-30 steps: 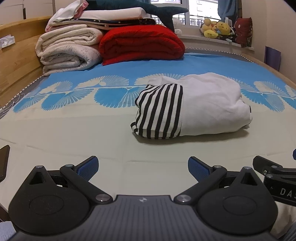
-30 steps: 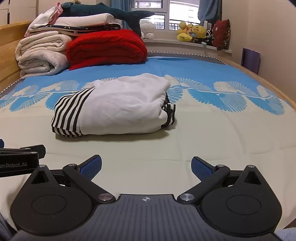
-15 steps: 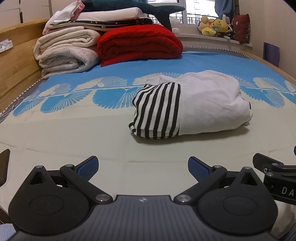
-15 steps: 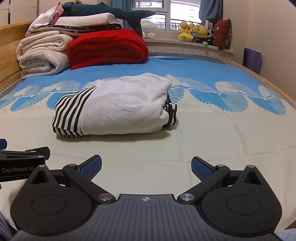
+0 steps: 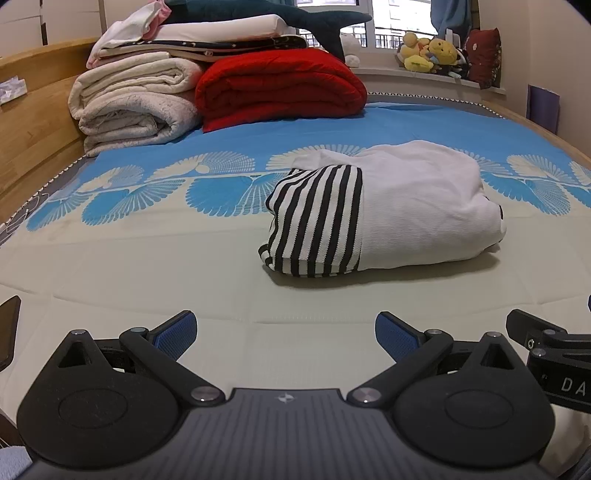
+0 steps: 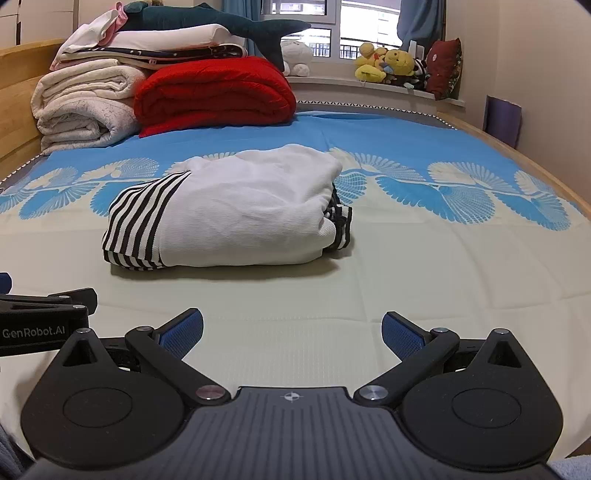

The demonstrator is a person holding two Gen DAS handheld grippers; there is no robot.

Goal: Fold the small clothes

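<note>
Folded garment (image 5: pixel 384 218), a white ribbed piece with a black-and-white striped band at its left end, lies in a compact bundle on the bedspread (image 5: pixel 147 266), right of centre in the left wrist view and left of centre in the right wrist view (image 6: pixel 229 218). A bit of striped cloth pokes out from under its right end in the right wrist view, while the underside of the bundle is hidden. Lettering reading "GenRobot.AI" shows on the black body of the left gripper at the left edge of the right wrist frame; in the left wrist view the lower right edge carries only "DA", the rest cut off. Both tools sit low in their own frames, short of the bundle and touching nothing: the left gripper (image 5: pixel 286 332) has its blue-padded fingers spread wide, and the right gripper (image 6: pixel 291 332) is likewise parted and empty. At upper left, rolled white blankets (image 5: pixel 136 107) and a red quilt (image 5: pixel 280 88) are stacked against the wooden bed frame (image 5: pixel 33 129), with a dark plush shark (image 6: pixel 236 26) on top. Soft toys (image 6: pixel 388 62) line the windowsill at upper right, too small to make out individually
</note>
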